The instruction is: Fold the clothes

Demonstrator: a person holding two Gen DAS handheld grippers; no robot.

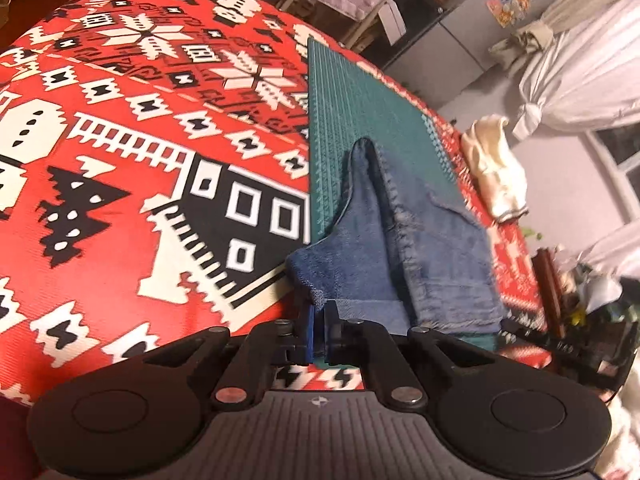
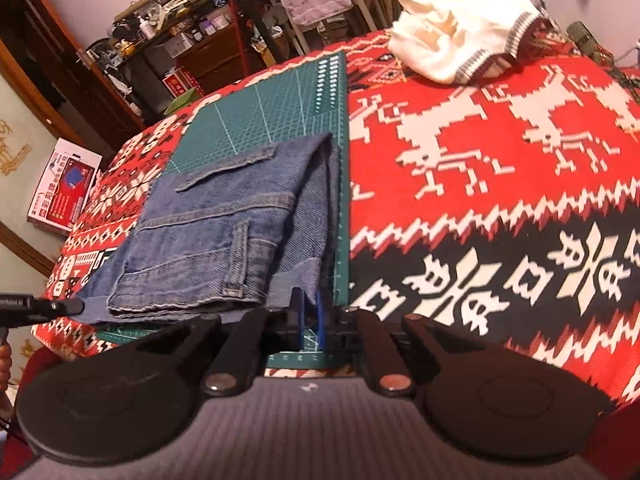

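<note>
Red patterned cloth point(image 1: 152, 168) covers the table, with a green cutting mat point(image 1: 360, 112) laid on it. Left wrist view: the left claw point(image 1: 319, 320) has its blue pads pressed together on a near corner of the folded blue jeans point(image 1: 420, 256), which lie along the mat and overhang its left edge. A cream sweater point(image 1: 496, 176) lies crumpled further off to the right, apart from the jeans; white curtains point(image 1: 580, 72) hang behind.

Right wrist view: the jeans point(image 2: 224, 232) lie folded on the mat point(image 2: 272, 112), pocket and waistband seams uppermost, their right fold just beside the mat's right edge. The right claw point(image 2: 308, 312) pinches the jeans' near hem between narrowly spaced blue pads. The left claw's tip point(image 2: 68, 306) touches the hem at the far left. The cream sweater point(image 2: 452, 36) rests at the table's far edge, well apart, with cluttered shelves point(image 2: 176, 20) beyond.
</note>
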